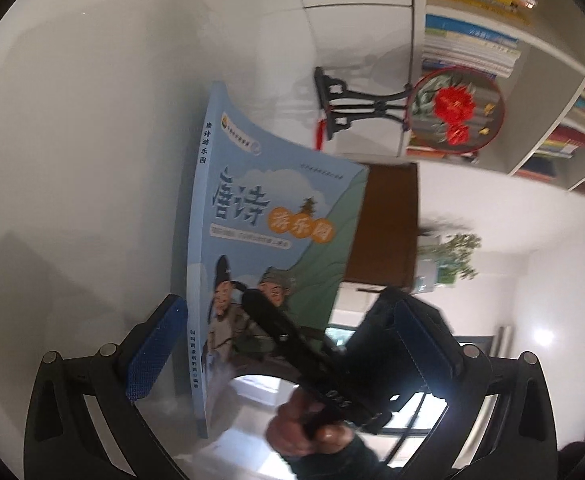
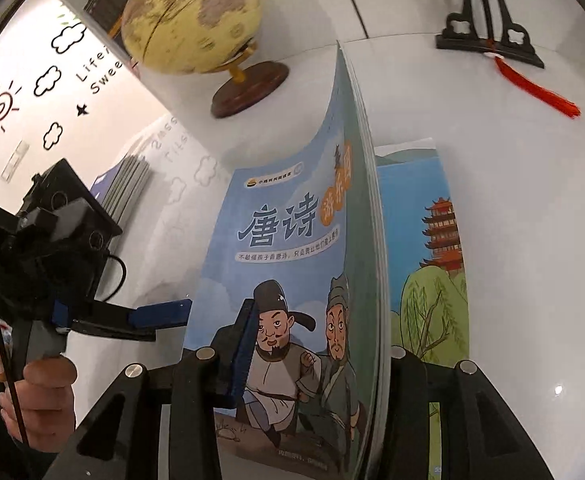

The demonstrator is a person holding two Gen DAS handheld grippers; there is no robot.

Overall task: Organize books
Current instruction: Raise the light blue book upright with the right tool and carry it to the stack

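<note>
The blue picture book (image 2: 288, 280) stands on edge on the white table (image 2: 512, 240), running up the middle of the right wrist view. The right gripper (image 2: 312, 364) straddles its lower end, fingers (image 2: 240, 352) apart around the pages; whether the pads press on it I cannot tell. In the left wrist view the left gripper (image 1: 288, 344) has its fingers (image 1: 154, 350) wide apart around the book's spine. A globe (image 2: 192, 16) sits upper left, a black stand (image 2: 488, 40) upper right.
</note>
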